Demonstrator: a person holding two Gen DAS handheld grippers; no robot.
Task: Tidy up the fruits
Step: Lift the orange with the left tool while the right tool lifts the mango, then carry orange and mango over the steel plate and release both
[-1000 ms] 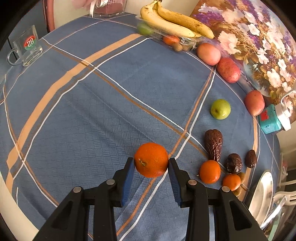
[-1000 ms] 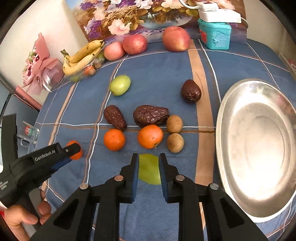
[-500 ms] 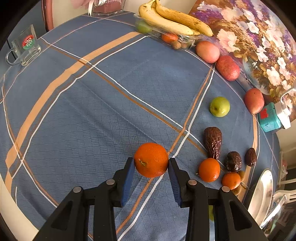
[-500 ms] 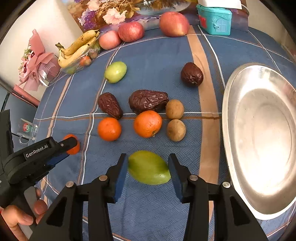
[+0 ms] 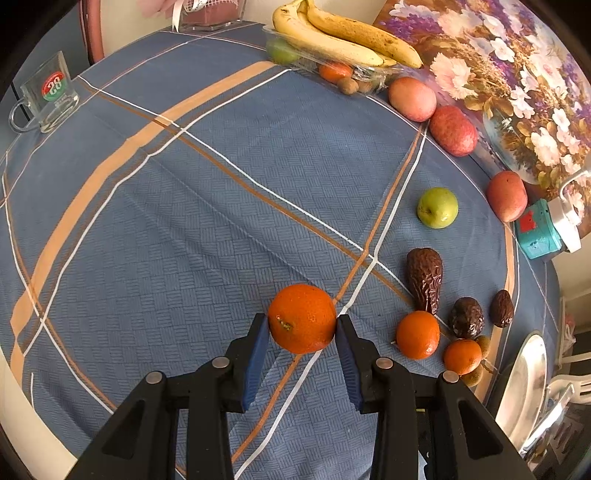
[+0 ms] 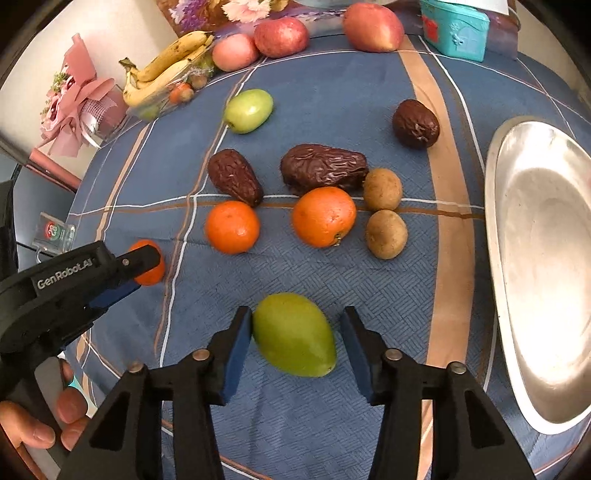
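My left gripper [image 5: 301, 326] has its jaws clamped on an orange [image 5: 302, 318], both blue pads pressed against its sides above the blue plaid tabletop [image 5: 184, 221]. From that wrist, two more tangerines [image 5: 418, 334] lie at about three o'clock of the held one, with wrinkled brown dates [image 5: 424, 278] just beyond them and a green apple [image 5: 437, 206] farther off at two o'clock. Bananas [image 5: 343, 33] rest in a clear tray at twelve o'clock, and a glass mug [image 5: 50, 96] stands at ten o'clock near the edge. My right gripper [image 6: 295, 345] has its jaws apart around a green mango [image 6: 295, 334]: the left pad touches its side, while a gap shows between the fruit and the right pad. From this wrist, a big orange [image 6: 324, 216] sits at twelve o'clock of the mango, touching a large date [image 6: 323, 168] behind it, with two kiwis [image 6: 386, 233] just beside it at one o'clock. A silver platter [image 6: 496, 221] lies at three o'clock, well apart from the mango. Red apples [image 6: 280, 37] line the far edge by the flower painting [image 6: 221, 9], near a teal box [image 6: 454, 29].
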